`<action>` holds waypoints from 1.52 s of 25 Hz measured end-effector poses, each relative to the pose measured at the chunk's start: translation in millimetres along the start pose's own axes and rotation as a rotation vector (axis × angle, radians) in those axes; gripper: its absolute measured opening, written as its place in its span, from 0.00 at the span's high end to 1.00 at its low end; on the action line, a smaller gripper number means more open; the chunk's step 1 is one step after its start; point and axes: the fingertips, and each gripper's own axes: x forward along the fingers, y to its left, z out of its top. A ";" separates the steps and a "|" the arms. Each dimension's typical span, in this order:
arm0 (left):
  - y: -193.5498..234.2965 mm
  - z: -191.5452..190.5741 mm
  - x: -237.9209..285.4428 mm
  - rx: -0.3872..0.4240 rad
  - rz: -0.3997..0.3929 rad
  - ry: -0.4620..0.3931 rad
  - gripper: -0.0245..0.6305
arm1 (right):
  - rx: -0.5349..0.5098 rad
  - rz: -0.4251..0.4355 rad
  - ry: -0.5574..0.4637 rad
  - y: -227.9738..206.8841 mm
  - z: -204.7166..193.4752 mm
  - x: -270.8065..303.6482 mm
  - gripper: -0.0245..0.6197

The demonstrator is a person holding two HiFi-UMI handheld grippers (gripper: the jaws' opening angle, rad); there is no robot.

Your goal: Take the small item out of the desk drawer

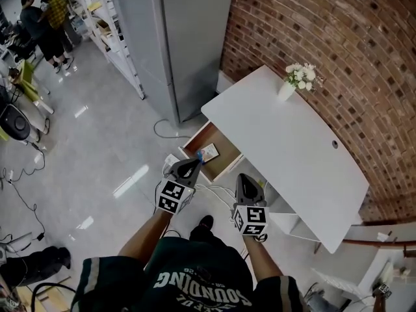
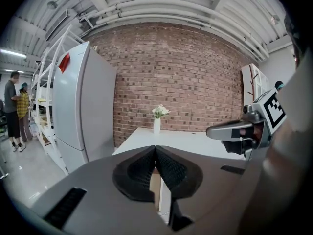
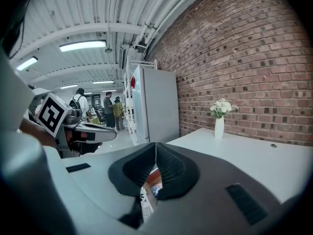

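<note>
**Both claws pressed together, item lying in the open drawer**

The person is standing at the white desk (image 1: 292,148), which is sitting against a brick wall (image 1: 338,44). The drawer (image 1: 227,145) under the desk's left end is standing pulled out, and the small item (image 1: 208,153), a flat colourful piece, is lying inside it near the front left part of the wooden floor.

The left gripper (image 1: 193,164) is hovering over the drawer's front left corner, just beside the item; whether it is touching the drawer cannot be told. Its jaws are pressing tip to tip, pinching nothing. The right gripper (image 1: 246,180) is hanging just beside the drawer's front, on the right, apart from the item. Its jaws are likewise meeting at the tips, holding nothing.

A vase of white flowers (image 1: 289,86) is standing upright at the desk's far edge by the wall. A grey fridge (image 1: 188,38) is standing left of the desk, and two people (image 1: 45,21) are standing well apart across the floor.
</note>
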 end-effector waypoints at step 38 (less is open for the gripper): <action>107.2 -0.6 71.4 0.082 -0.332 0.083 0.94 | 0.105 -0.272 0.061 42.7 10.2 101.7 0.92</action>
